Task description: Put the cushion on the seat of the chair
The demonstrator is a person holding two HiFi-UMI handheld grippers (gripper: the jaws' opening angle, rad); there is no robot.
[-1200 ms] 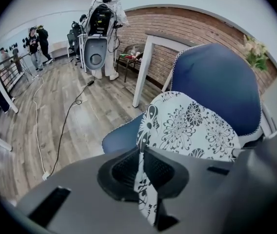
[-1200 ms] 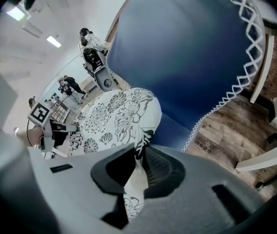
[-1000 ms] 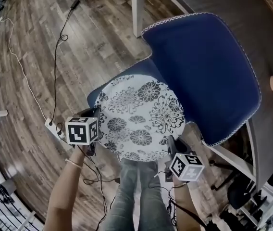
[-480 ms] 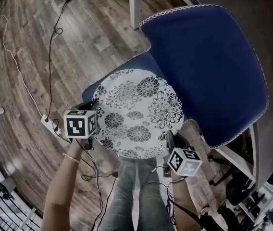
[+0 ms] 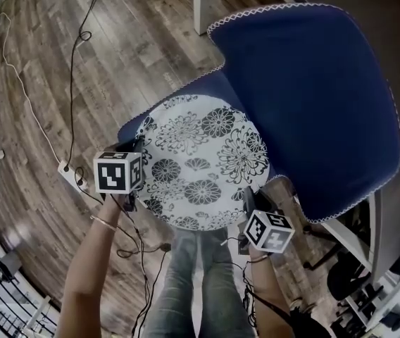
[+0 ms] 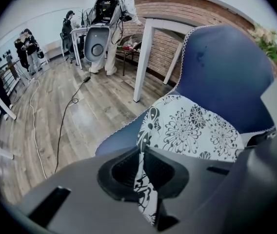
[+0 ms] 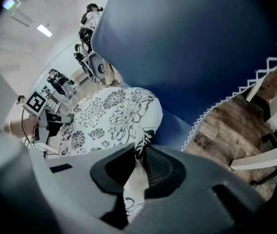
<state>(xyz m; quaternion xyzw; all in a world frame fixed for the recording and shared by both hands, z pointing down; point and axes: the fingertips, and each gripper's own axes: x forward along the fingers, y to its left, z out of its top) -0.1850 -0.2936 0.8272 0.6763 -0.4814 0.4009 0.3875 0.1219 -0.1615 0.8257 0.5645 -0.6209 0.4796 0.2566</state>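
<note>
Cushion (image 5: 200, 164), round and floral, sits at centre frame on or just above the blue seat (image 5: 203, 90). The left gripper (image 6: 141, 172), lower left, and the right gripper (image 7: 136, 172), lower right, each pinch its near edge tightly. Let go off-centre, it may slip off the front lip. Beyond lie the wood floor (image 5: 38, 62), loose cables (image 5: 73, 83) and a brick wall (image 6: 177, 38).

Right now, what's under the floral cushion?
The blue chair seat: only a strip of it shows past the left and far edges of the floral cushion. The middle of the seat is covered, and whether the cushion rests on it cannot be told.
</note>
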